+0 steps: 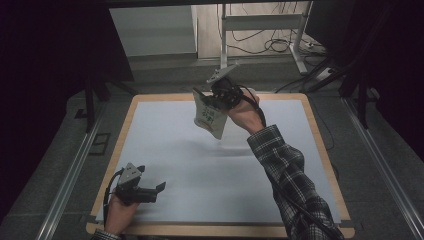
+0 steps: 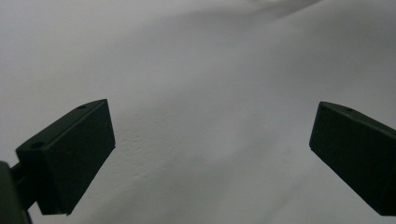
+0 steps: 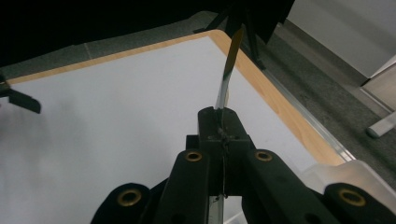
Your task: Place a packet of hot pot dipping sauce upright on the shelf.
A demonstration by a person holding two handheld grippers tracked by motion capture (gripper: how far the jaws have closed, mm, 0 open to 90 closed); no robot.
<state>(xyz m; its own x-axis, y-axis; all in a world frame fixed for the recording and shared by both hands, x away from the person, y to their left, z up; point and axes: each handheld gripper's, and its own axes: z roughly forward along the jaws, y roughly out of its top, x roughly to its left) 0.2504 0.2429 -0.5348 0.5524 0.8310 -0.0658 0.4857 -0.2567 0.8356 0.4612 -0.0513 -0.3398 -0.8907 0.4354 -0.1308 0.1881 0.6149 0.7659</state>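
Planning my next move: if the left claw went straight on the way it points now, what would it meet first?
Probably just the white table sheet: the left claw stands open with bare sheet ahead between its jaws. Depth is hard to judge.

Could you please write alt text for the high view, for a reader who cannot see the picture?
The right hand-held gripper holds a flat white packet with green print in the air above the far half of a table covered in white. The left hand-held gripper rests near the front left edge with its jaws open and nothing between them.
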